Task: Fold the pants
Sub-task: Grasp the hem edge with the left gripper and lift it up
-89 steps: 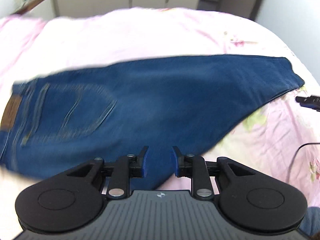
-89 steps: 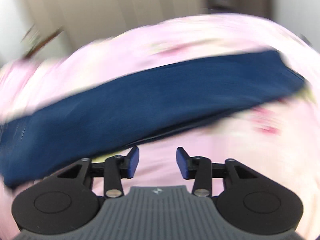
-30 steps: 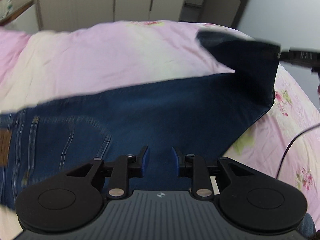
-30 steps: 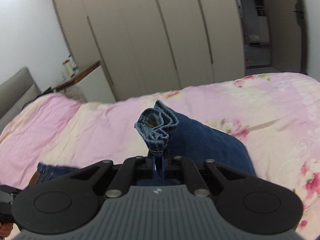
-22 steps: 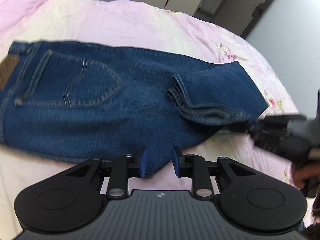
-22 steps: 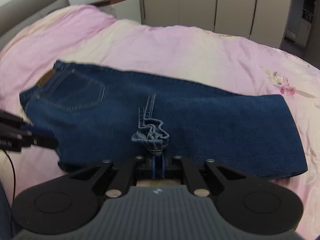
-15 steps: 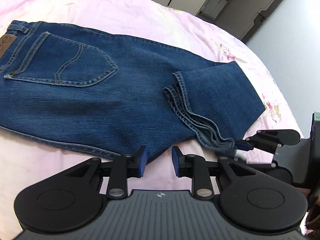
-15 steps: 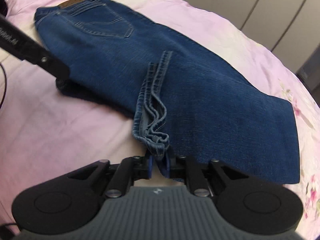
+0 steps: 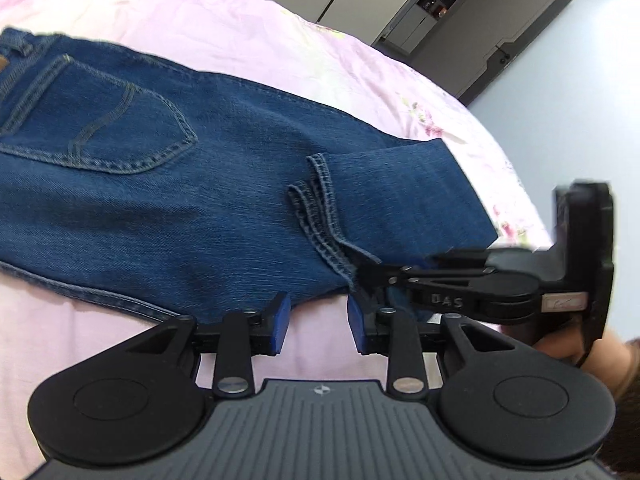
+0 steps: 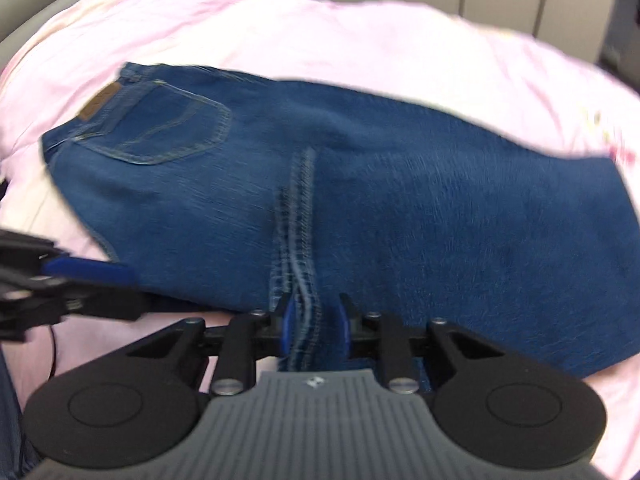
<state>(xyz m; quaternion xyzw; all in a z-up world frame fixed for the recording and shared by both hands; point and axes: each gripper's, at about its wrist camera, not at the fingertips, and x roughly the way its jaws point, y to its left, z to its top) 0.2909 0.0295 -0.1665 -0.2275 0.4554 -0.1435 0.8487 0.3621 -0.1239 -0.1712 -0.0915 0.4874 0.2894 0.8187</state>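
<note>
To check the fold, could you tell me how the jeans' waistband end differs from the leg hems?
The waistband end lies directly on the pink sheet; the leg hems lie folded back atop the denim. The waistband end carries a brown patch; the leg hems show only stacked stitched edges. Both are blue denim.

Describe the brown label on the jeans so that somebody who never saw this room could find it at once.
Start from the pink bedcover and find the blue jeans lying across it, partly folded. Follow them to the waist end, away from the stitched leg hems. The brown label sits at the waistband just above the back pocket; it is the only brown patch on the blue cloth.
</note>
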